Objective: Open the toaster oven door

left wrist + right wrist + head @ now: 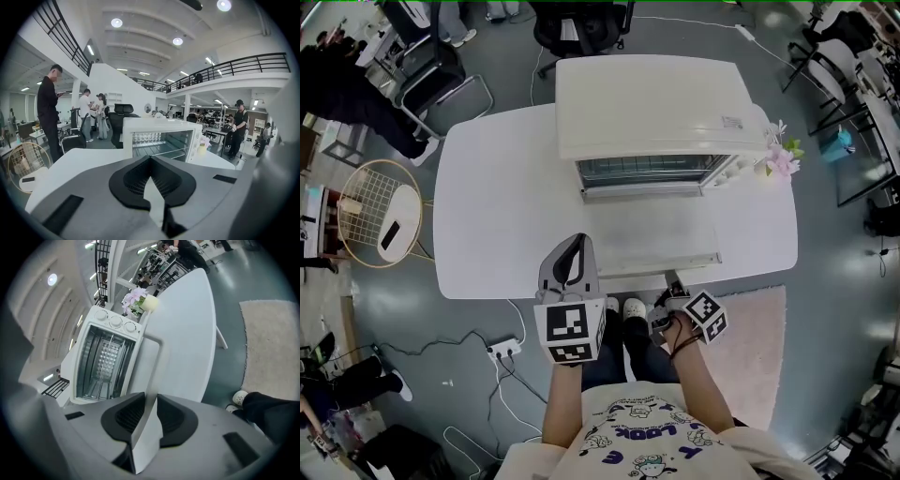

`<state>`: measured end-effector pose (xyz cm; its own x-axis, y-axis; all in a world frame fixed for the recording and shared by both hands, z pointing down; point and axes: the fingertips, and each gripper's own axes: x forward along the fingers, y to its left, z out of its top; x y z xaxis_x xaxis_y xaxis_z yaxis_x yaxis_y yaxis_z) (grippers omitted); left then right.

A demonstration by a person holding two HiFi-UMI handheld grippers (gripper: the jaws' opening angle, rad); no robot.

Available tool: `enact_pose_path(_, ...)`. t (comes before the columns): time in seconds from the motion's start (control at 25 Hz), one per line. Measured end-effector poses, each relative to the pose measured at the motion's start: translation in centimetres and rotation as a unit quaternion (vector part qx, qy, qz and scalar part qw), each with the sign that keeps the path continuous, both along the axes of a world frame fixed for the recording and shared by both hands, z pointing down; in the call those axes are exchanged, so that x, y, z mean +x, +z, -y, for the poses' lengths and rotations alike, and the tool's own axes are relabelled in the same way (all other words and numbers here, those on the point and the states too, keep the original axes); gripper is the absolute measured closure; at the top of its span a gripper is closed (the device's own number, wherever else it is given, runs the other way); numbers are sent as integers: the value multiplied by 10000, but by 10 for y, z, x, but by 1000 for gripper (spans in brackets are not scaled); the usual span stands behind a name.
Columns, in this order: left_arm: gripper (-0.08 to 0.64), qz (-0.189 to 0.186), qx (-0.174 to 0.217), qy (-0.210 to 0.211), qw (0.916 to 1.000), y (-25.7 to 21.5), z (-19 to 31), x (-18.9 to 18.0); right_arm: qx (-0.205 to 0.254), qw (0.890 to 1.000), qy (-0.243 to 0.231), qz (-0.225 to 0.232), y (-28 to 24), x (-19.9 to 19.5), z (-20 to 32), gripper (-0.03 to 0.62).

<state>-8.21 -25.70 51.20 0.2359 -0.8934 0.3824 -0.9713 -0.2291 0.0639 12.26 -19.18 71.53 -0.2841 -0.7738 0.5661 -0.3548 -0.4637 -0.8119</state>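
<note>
Starting nearest the person, the right gripper [150,395] hangs just off the near edge of the desk [487,206], below its top. Its jaws stand a narrow slit apart with nothing between them. The left gripper [150,158] sits slightly further forward, over the near edge of the desk. Its jaws are clenched tip to tip on nothing, and they point towards the oven.

Beyond them the door [656,234] of the toaster oven [647,98] lies folded down flat, its handle edge nearest the person and near the desk's front edge. Neither gripper touches it. Behind the door the cavity [647,169] stands exposed, its wire rack plain to see in both gripper views, with the knobs [115,322] beside it. The oven itself stands at the back of the desk, and a small bunch of flowers [783,157] sits at its right corner.

As I judge it, the opening is done: the door looks fully down, and nothing seems left but to draw the grippers clear.
</note>
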Motion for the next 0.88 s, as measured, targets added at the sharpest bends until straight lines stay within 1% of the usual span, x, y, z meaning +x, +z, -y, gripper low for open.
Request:
enact_pose_path(0.24,555,3,-114,-2,9999,13,-3,2,78,9994,-287,-178,18,-1,0,511)
enact_pose_path(0.36,555,-4,-151,-7,9999,18,-3,4,86,9979,-486,-418,24,0,1,503)
enact_pose_path(0.52,555,-5,-196,-44,9998,21,-4,2,64,9962,-573,-650,28,1,0,503)
enact_pose_path(0.64,555,-4,-218,-78,9997,25,-5,1,104,9926,-696,-988,31,3,0,497)
enact_pose_path(0.72,555,5,-242,-91,9997,27,-6,1,122,9864,-863,-1394,33,5,0,494)
enact_pose_path(0.76,555,8,-253,-94,9996,29,-6,0,123,9812,-982,-1656,33,5,0,494)
enact_pose_path(0.88,555,8,-280,-120,9995,31,-7,-1,32,9581,-1437,-2476,37,7,-1,495)
